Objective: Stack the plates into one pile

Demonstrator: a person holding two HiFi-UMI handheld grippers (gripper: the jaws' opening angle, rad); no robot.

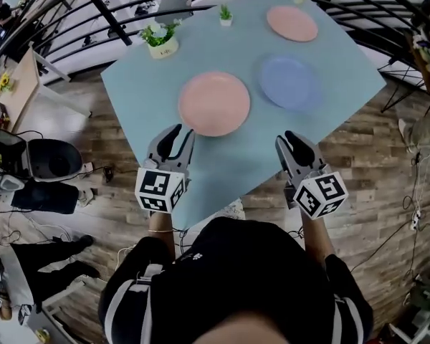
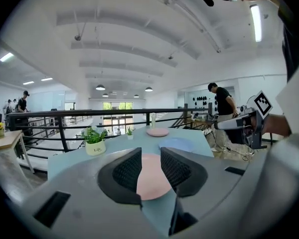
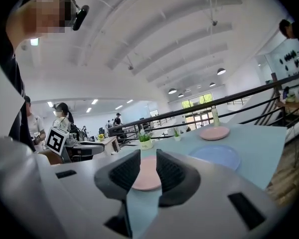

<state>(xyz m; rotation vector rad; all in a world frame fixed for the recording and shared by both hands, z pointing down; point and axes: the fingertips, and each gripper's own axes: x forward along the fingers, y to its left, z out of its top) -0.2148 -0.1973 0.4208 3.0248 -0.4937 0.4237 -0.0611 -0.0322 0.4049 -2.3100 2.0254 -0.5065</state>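
While I hold both tools low over the near edge of the pale blue-green surface, the three plates lie apart on it, none yet on another.

At the far left corner stands a potted plant in a cream pot. Nearer me, the left tool points at the near pink plate. Its jaws are spread with a modest gap and pinch nothing. Through the left gripper view I see only that plate's pink face in the gap, lying ahead of the tips. From the head view the tips sit just by the plate's near rim; I cannot tell whether they touch it.

That near pink plate is round, shallow and matte salmon, flat on the surface, left of centre. Behind it, by the far edge, is a small green plant in a white pot.

To the right lies the blue plate, a soft periwinkle, the same round shallow form, close beside the pink one without touching. Beyond it, near the far right corner, rests the far pink plate, well apart from the other two.

The right tool hovers at the near edge, short of the blue plate, its jaws likewise spread and empty.
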